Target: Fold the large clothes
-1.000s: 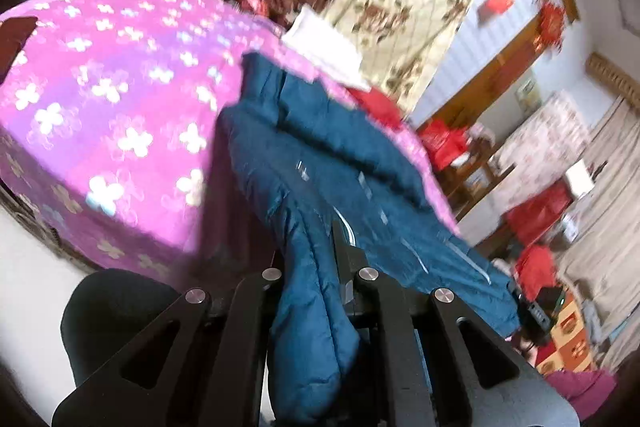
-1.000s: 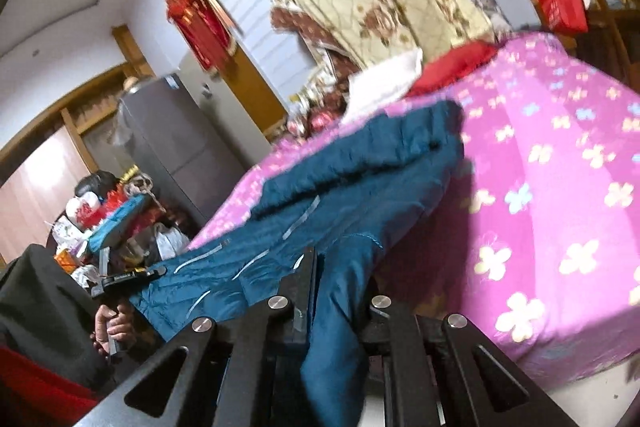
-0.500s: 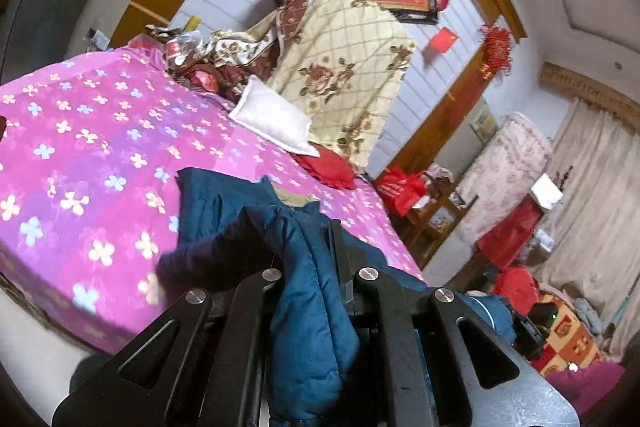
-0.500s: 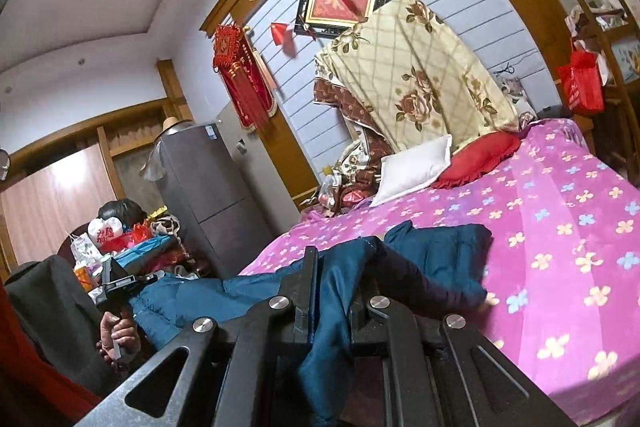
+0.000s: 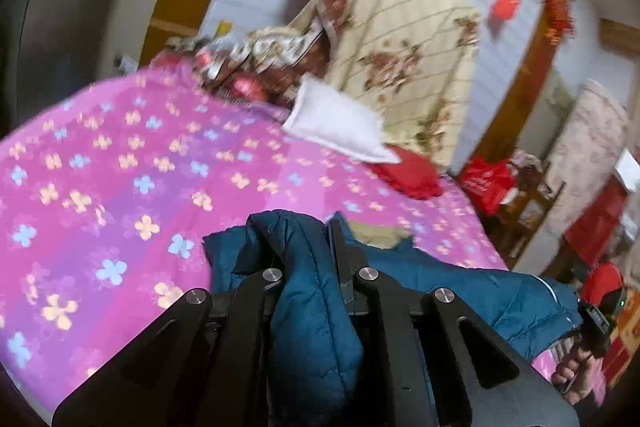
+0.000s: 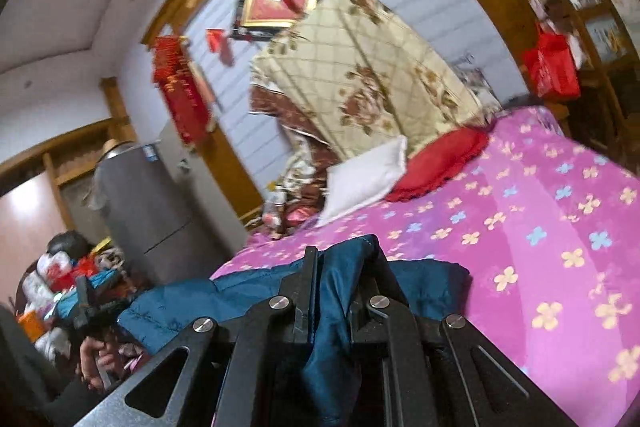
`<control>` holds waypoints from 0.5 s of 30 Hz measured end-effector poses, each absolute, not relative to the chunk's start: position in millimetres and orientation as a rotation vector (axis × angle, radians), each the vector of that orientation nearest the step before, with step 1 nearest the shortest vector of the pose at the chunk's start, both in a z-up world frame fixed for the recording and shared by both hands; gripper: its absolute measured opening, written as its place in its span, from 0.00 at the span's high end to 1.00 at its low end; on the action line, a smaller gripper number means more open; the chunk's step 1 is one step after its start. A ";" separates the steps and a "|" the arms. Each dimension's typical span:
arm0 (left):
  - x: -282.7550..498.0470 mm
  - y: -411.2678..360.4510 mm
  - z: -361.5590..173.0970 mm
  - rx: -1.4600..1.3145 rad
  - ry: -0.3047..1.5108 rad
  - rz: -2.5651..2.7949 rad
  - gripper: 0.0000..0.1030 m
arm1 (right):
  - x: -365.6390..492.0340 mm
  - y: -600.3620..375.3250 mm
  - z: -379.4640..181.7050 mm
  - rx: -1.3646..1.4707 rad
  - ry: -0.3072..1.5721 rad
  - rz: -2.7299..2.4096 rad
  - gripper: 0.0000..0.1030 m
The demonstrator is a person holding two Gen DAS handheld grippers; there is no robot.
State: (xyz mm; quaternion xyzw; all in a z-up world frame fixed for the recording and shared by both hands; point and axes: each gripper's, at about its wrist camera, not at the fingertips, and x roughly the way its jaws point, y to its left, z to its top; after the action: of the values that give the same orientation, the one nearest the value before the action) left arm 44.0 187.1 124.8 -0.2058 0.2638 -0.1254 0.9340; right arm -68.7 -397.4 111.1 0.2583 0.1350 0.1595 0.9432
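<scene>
Since a sec ago both hand-held grippers have carried the blue padded jacket [image 5: 460, 279] up the bed [image 5: 120, 187] toward the headboard end; the coat, then spread long across the pink flowered cover, now lies bunched w/ its held end doubled over the rest. Left hand-held gripper [image 5: 308, 243] is clamped tight on a thick fold of jacket fabric, which hangs down between its fingers. Right hand-held gripper [image 6: 344, 263] is likewise pinched on another fold of the same jacket. Jacket body lies on the near part of the bed, stretched between the two grips. White pillow [image 5: 340, 127] & red cushion [image 5: 408, 171] sit further up the bed, apart from the jacket.
</scene>
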 end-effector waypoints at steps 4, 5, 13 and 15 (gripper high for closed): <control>107.9 180.4 91.8 -0.451 0.653 -0.190 0.93 | 2.4 -398.4 89.6 0.575 0.358 0.263 0.92; 119.4 177.1 87.3 -0.436 0.665 -0.177 0.93 | 17.7 -398.4 85.1 0.577 0.380 0.242 0.92; 212.9 151.6 33.0 -0.375 0.812 -0.095 0.93 | 125.4 -404.1 50.9 0.590 0.567 0.114 0.92; 220.2 144.9 20.4 -0.365 0.836 -0.088 0.92 | 140.5 -403.2 32.6 0.562 0.620 0.082 0.93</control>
State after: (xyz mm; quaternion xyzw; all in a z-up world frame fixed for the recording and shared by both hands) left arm 220.2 144.9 20.4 -0.1760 0.4033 -0.0427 0.8969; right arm 140.5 -403.2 32.6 0.2727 0.3008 0.0397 0.9130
